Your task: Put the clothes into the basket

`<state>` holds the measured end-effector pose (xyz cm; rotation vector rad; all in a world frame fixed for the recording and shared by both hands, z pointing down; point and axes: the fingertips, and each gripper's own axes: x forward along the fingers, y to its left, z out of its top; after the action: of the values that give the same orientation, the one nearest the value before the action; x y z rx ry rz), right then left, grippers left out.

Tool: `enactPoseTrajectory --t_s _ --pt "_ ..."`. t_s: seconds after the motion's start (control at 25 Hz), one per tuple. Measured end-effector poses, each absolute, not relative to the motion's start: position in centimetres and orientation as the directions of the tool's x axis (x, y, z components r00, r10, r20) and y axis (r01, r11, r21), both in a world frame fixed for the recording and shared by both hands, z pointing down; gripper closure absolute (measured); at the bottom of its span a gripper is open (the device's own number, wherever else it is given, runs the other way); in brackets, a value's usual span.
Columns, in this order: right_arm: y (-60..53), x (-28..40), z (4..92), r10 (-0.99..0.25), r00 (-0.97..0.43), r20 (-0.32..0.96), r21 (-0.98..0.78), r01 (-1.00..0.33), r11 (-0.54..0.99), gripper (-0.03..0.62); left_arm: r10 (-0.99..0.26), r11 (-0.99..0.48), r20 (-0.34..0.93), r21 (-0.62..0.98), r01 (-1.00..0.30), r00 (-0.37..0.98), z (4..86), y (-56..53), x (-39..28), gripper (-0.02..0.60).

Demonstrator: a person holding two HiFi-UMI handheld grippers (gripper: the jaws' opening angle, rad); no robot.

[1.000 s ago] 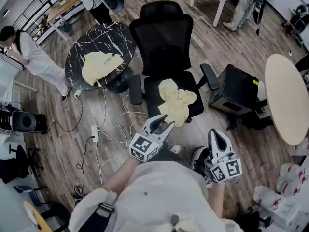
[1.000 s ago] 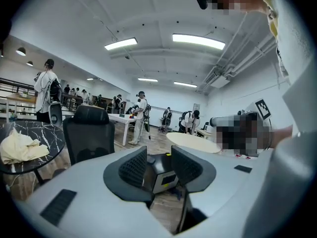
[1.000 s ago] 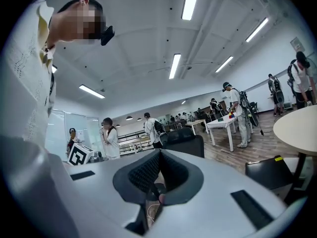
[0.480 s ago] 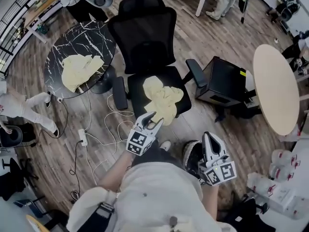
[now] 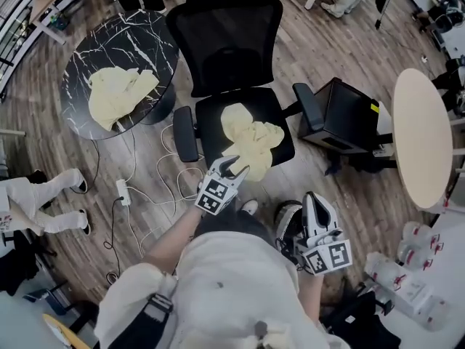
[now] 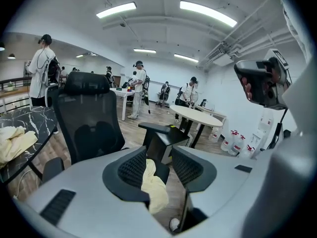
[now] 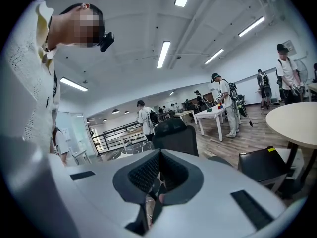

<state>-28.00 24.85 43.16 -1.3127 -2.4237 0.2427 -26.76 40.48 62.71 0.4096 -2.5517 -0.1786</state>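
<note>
Left tool (image 5: 236, 169) poised at the front lip of the black office chair (image 5: 232, 49), jaws partly apart, with the yellow garment (image 5: 251, 140) crumpled on the seat and drooping over that lip, in line between the pads but not pressed by them. Right tool (image 5: 317, 201) low beside the body, jaws together on nothing. Likeliest fault from here: closing on a single loose fold at the hanging edge, risking a slip-out or a trailing hem on lifting. Also a chance of nipping the seat cushion along with the fabric, given garment and seat touching, with the chair liable to swivel or shift under such a push. Underfoot, white cables (image 5: 171, 191) and a power strip (image 5: 121, 192) on the wooden floor just left of the chair, easy to snag with a dragging sleeve or a careless step. Second yellow garment (image 5: 116, 93) well apart on the round marble desk (image 5: 149, 38), not yet collected. No certain basket in view: possibly the black box (image 5: 349, 122) just right of the chair, though impossible to tell from here; hence a carry toward the wrong container, or a drop short of its rim, equally possible.
</note>
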Motion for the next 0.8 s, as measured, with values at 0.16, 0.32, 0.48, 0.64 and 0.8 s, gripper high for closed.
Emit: enactPoseTrajectory --t_s 0.16,0.32,0.48,0.64,0.8 --pt "26.6 -29.1 44.4 0.823 -0.507 0.259 -0.329 0.755 0.568 0.586 -0.347 0.938 0.533 0.21 -0.276 -0.772 65.7 42.0 -28.2 0.401" --pt "27.7 -30.8 45.9 0.806 -0.518 0.285 -0.338 0.733 0.59 0.586 -0.362 0.932 0.587 0.207 -0.299 -0.724 69.4 42.8 -29.9 0.395" --pt "28.2 -32.4 47.7 0.788 -0.527 0.318 -0.352 0.706 0.614 0.586 -0.373 0.926 0.634 0.205 -0.318 -0.677 73.7 43.3 -31.4 0.394" --pt "28.5 -34.1 49.7 0.77 -0.531 0.353 -0.36 0.683 0.636 0.586 -0.377 0.922 0.692 0.213 -0.325 -0.616 78.1 44.0 -33.0 0.392" --pt "28.4 -35.4 51.3 0.753 -0.537 0.38 -0.369 0.659 0.656 0.586 -0.382 0.919 0.716 0.229 -0.32 -0.585 81.8 44.5 -35.1 0.38"
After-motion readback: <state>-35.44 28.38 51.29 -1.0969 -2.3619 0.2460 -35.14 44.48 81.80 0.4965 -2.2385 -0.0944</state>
